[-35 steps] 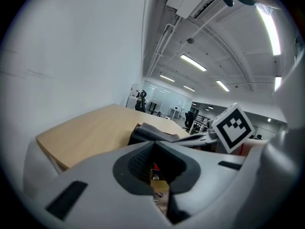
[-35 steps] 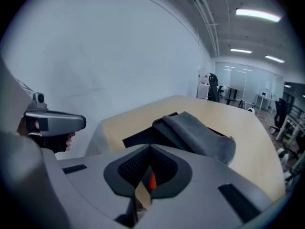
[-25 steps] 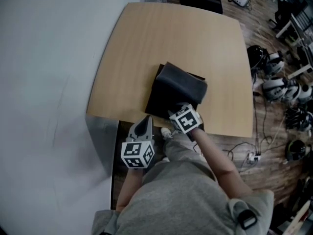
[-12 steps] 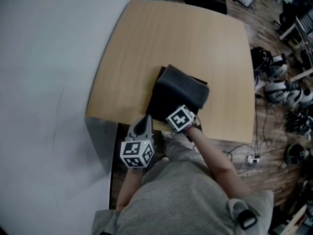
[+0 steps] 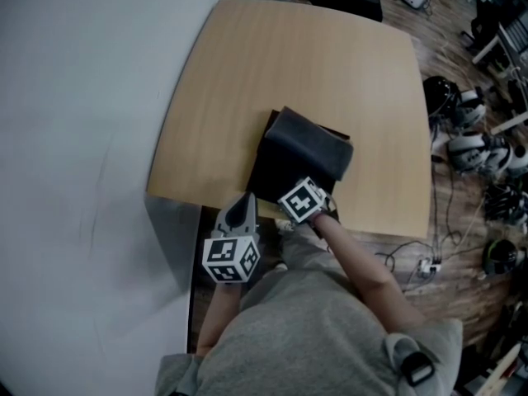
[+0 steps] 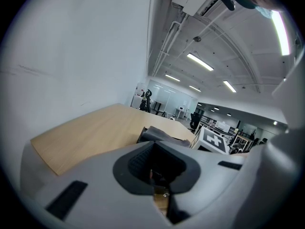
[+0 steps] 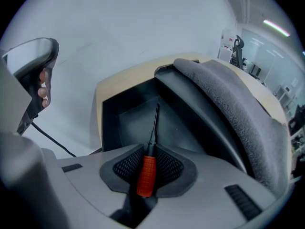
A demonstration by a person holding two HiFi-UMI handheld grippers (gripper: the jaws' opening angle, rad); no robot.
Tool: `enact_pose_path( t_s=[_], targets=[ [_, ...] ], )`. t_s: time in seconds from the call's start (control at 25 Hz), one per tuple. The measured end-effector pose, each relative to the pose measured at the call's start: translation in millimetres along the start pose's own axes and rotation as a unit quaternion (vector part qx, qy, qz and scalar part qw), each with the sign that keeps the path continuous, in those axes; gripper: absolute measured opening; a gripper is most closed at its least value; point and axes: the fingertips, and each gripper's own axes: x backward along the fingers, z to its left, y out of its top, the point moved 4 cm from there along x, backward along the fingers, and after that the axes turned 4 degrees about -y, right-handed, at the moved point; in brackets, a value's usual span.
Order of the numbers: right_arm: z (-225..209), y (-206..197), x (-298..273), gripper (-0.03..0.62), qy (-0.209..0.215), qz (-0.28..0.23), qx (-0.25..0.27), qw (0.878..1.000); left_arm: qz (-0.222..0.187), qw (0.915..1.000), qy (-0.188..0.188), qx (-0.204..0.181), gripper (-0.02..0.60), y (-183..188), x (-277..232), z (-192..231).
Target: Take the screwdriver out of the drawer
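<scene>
The screwdriver (image 7: 147, 171) has a red handle and a thin dark shaft that points into the open black drawer (image 7: 119, 116) under the table's front edge. My right gripper (image 7: 147, 168) points steeply down over the drawer. Its jaws are closing, and the red handle sits between the ribbed pads and touches them. In the head view, the right gripper (image 5: 302, 203) shows only its marker cube at the table edge. My left gripper (image 5: 239, 214) hovers just left of it, shut and holding nothing, jaws (image 6: 157, 173) aimed over the tabletop.
A dark folded cloth bag (image 5: 301, 157) lies on the wooden table (image 5: 313, 64) right above the drawer, and its grey edge (image 7: 233, 99) overhangs it. A white wall (image 5: 74, 139) stands at the left. Helmets and cables (image 5: 470, 139) litter the floor at the right.
The right gripper's cube has shifted slightly left and tipped further down at the table's front edge. The left gripper has stayed where it was.
</scene>
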Motion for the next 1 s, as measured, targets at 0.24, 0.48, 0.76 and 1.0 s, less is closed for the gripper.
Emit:
enact_pose_path(
  t_s=[0.24, 0.48, 0.76, 1.0],
  targets=[
    [7, 8, 11, 0.078, 0.011, -0.044, -0.001, 0.999, -0.005, 1.0, 0.001, -0.002, 0.0, -4, 13, -1],
    [11, 13, 33, 0.078, -0.013, -0.077, 0.018, 0.997, -0.016, 0.9998, -0.002, -0.006, 0.0, -6, 29, -7],
    [21, 13, 62, 0.077, -0.041, -0.123, 0.016, 0.991, -0.028, 0.9996, -0.004, -0.008, 0.0, -15, 53, -14],
    [44, 3, 93, 0.077, -0.051, -0.18, -0.002, 0.982, -0.039, 0.9991, -0.009, -0.014, 0.0, -24, 78, -26]
  ],
)
